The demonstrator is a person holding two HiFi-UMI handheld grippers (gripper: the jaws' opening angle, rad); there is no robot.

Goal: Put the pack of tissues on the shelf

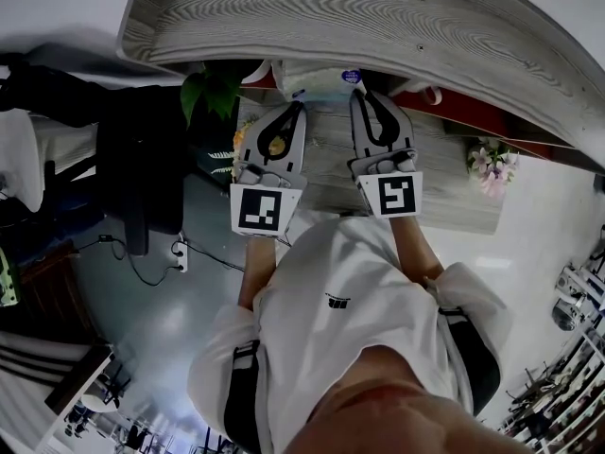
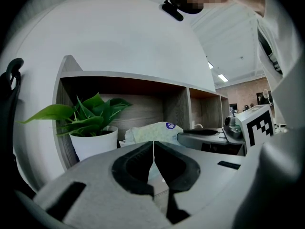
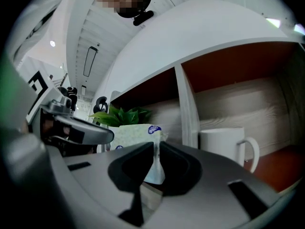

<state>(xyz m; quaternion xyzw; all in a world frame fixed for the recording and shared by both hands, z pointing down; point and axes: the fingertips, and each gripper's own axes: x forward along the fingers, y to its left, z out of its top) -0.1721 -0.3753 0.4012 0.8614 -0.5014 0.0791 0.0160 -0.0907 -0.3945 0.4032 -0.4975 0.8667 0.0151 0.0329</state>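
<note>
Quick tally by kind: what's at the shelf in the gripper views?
potted plant: 1
pack of tissues: 1
white mug: 1
Total: 3

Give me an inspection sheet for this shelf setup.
Surface: wood-grain shelf, with a divider between two compartments.
Job's things: pack in the left compartment, beside the plant.
Clutter: plant in a white pot; mug in the right compartment; flowers at the right.
Grippers: left gripper shut and empty, just in front of the pack; right gripper shut on the pack's end flap.
Cables: power strip with its cord on the floor.
Surroundings: grey floor; black furniture at the left.
</note>
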